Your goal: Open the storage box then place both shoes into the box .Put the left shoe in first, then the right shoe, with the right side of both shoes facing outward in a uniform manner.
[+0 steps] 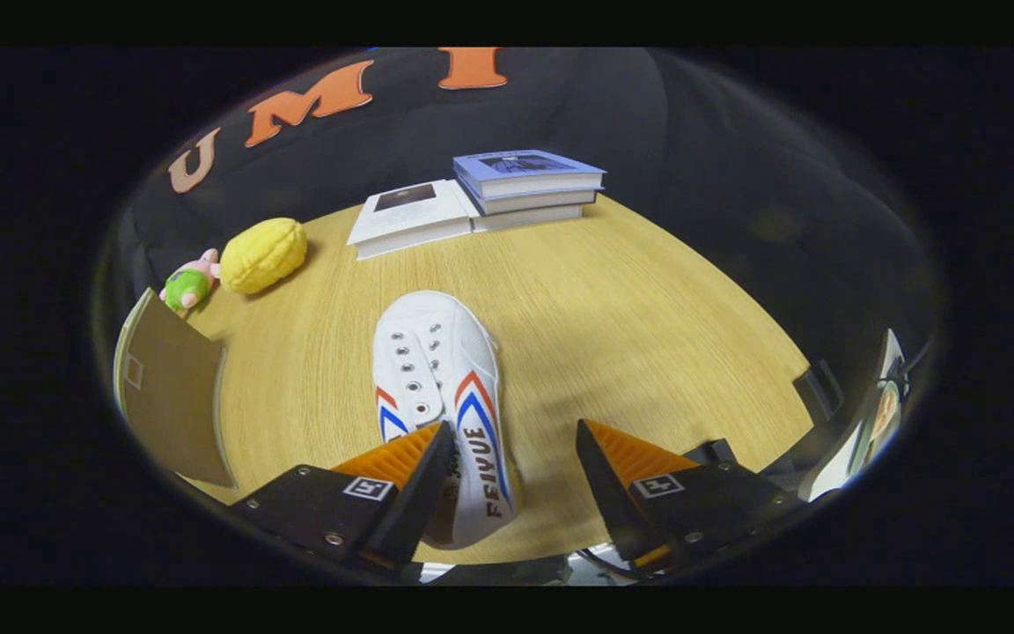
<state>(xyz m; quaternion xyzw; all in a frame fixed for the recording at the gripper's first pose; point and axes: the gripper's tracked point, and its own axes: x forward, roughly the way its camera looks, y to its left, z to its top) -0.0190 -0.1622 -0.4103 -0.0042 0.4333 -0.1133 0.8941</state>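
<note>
The white shoe (444,396) is lying on the wooden table (630,326), with its heel end reaching in between the two fingers and its toe pointing away from them. The gripper (511,440) is hovering over the heel with its jaws spread wide; the left finger (401,467) is sitting over the shoe's opening or touching its inner edge, I cannot tell which, while the right finger (617,462) is standing clear of the shoe, with bare table between them. The shoe is showing red and blue stripes on its side and a row of lace eyelets without laces. To the left of the fingers a brown flap of the storage box (174,387) is lying at the table's edge. Farther beyond it, a yellow plush toy (262,255) is resting beside a small green and pink toy (190,283), the two just touching. At the far side of the table, a white book (415,216) is lying flat next to a stack of books (529,187) with a blue cover on top. Nothing is standing between the fingers and the shoe.
</note>
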